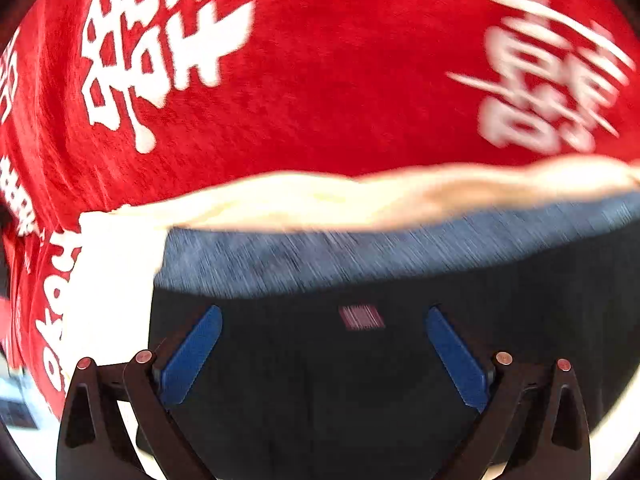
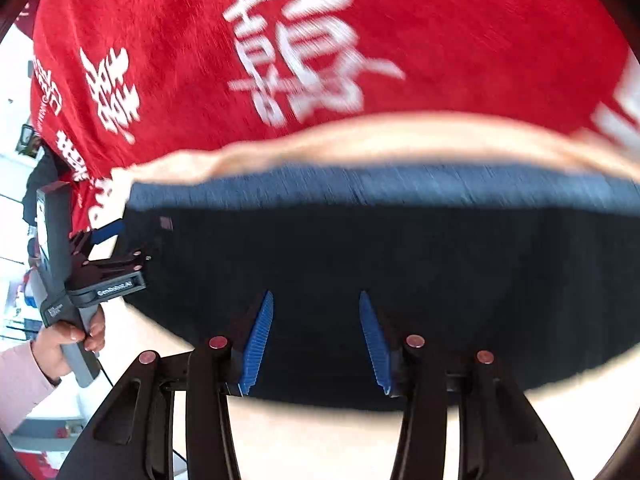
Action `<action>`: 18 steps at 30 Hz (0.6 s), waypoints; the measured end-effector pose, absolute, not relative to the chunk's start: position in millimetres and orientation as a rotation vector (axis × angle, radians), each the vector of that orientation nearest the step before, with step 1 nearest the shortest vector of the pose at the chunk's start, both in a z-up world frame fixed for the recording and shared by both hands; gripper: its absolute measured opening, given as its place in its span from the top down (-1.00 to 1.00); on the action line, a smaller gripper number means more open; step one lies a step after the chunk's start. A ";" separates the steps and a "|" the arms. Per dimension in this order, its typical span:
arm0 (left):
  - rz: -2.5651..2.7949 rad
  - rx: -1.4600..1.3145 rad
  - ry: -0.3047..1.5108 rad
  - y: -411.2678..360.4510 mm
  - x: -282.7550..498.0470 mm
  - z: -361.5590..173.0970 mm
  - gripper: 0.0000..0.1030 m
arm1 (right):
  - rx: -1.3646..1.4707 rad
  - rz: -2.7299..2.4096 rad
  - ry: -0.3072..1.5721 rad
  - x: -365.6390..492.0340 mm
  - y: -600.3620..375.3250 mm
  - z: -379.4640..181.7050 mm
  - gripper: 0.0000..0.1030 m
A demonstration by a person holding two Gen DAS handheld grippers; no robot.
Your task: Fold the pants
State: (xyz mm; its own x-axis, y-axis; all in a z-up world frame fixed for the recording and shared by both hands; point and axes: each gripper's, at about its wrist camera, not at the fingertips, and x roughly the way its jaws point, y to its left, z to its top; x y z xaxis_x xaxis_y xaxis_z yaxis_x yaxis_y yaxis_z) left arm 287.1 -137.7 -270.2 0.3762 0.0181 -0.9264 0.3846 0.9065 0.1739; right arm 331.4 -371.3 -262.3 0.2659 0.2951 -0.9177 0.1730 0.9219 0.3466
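The dark navy pants lie on a white surface, with a lighter blue denim band along the far edge and a small striped label. My left gripper is open just above the dark cloth, its blue pads spread wide and empty. In the right wrist view the pants fill the middle. My right gripper is open over the cloth with nothing between its pads. The left gripper also shows there at the pants' left edge, held by a hand.
A red cloth with white characters covers the far side beyond a pale peach strip; it also shows in the right wrist view. The white table surface shows at the near edge. A room lies at far left.
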 end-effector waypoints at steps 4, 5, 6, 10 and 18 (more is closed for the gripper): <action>-0.178 0.272 1.198 -112.2 309.1 -296.2 -1.00 | 0.390 0.035 1.393 379.9 -366.0 -305.9 0.03; -0.183 0.289 1.187 -112.9 308.4 -296.1 -1.00 | 0.388 0.037 1.386 383.6 -368.1 -311.6 0.03; -0.191 0.319 1.177 -115.2 305.7 -295.0 -1.00 | 0.357 0.034 1.348 385.6 -370.5 -308.5 0.07; -0.198 0.314 1.189 -121.2 308.1 -293.9 -1.00 | 0.253 -0.150 1.337 384.7 -400.6 -303.0 0.05; -0.211 0.353 1.244 -134.0 278.9 -265.5 -1.00 | 0.490 -0.182 1.328 312.0 -457.8 -259.4 -0.27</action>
